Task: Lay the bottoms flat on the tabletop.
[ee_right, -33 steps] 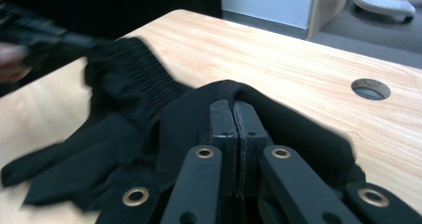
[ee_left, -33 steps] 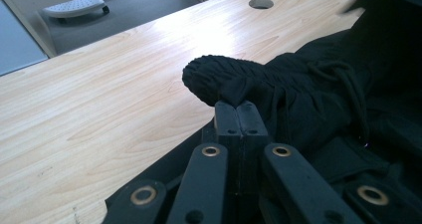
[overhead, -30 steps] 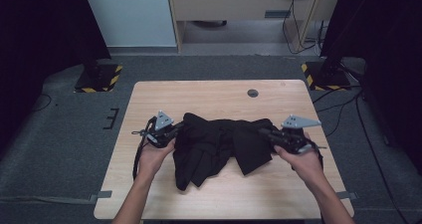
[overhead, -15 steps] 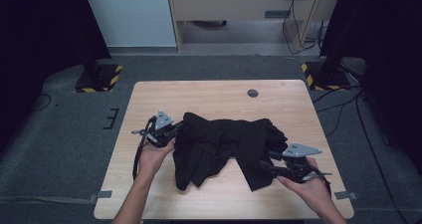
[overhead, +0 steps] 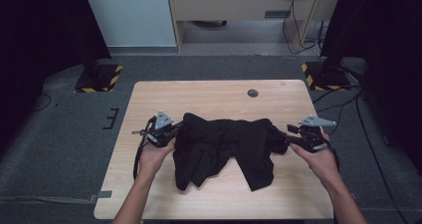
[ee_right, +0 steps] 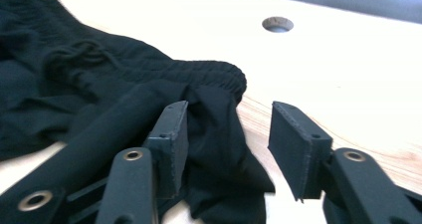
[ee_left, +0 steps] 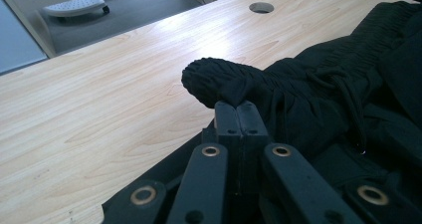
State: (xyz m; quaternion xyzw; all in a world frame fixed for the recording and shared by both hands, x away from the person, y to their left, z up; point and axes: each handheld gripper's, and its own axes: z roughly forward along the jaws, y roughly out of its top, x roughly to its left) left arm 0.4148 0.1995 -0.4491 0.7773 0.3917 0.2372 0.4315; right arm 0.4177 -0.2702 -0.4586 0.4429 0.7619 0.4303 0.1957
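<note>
a black garment point(overhead: 226, 147), crumpled and bunched, lies across the middle of the light wooden worktop point(overhead: 214, 97), spread sideways between the two hands, with two loose flaps hanging toward the near edge. its ribbed, elastic-looking band runs along the far side, and a thin drawstring point(ee_left: 348, 92) shows among the folds in the left gripper view.

the left gripper point(overhead: 174, 129) sits at the garment's left end, held in the person's left hand point(overhead: 154, 154). in the left gripper view its fingers point(ee_left: 230, 119) are pressed together with a bunched corner of the ribbed band pinched at their tips, the knob of cloth standing up just beyond them.

the right gripper point(overhead: 288, 140) is at the garment's right end, held in the right hand point(overhead: 321, 159) near the worktop's right edge. its fingers point(ee_right: 171, 134) stand apart and have just been closing in from a wider gap; a fold of the black cloth lies between them, resting against the left finger in the right gripper view, while the other finger stands clear of it over bare wood. the pads are not pressing on the fabric.

a small round hole point(overhead: 253, 92) is set in the worktop toward its far side, well apart from the garment. dark carpet point(overhead: 64, 134) surrounds the worktop, with yellow-and-black striped stand bases point(overhead: 97, 79) at the far left and right.
</note>
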